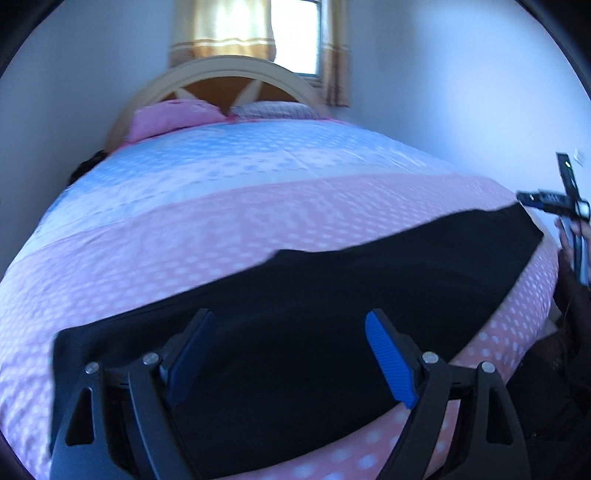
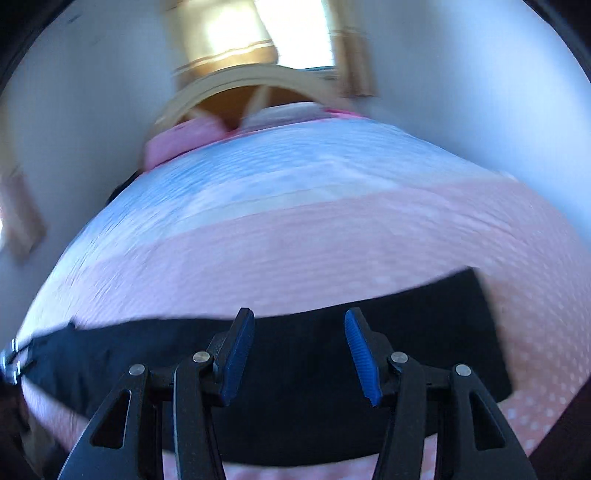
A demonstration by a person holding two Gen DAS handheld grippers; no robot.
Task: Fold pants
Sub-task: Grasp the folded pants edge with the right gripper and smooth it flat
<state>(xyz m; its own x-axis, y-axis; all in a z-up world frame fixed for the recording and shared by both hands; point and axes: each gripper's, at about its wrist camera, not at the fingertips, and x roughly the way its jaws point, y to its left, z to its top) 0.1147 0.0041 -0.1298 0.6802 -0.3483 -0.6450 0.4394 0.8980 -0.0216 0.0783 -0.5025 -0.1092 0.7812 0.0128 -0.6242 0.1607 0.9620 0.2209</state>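
Observation:
Black pants [image 1: 332, 295] lie flat in a long band across the near end of a bed with a pink and pale blue dotted cover [image 1: 240, 206]. My left gripper [image 1: 288, 325] hovers open above the left part of the pants, nothing between its blue pads. In the right wrist view the same pants [image 2: 424, 325] stretch from the left edge to the right. Over their middle my right gripper [image 2: 299, 325] is open and holds nothing. In the left wrist view the right gripper's body [image 1: 569, 206] shows at the far right edge, held by a hand.
Two pillows [image 1: 173, 118] lie against a curved wooden headboard [image 1: 229, 74] at the far end. A curtained window [image 1: 258, 33] is behind it. White walls flank the bed on both sides. The right wrist view is motion-blurred.

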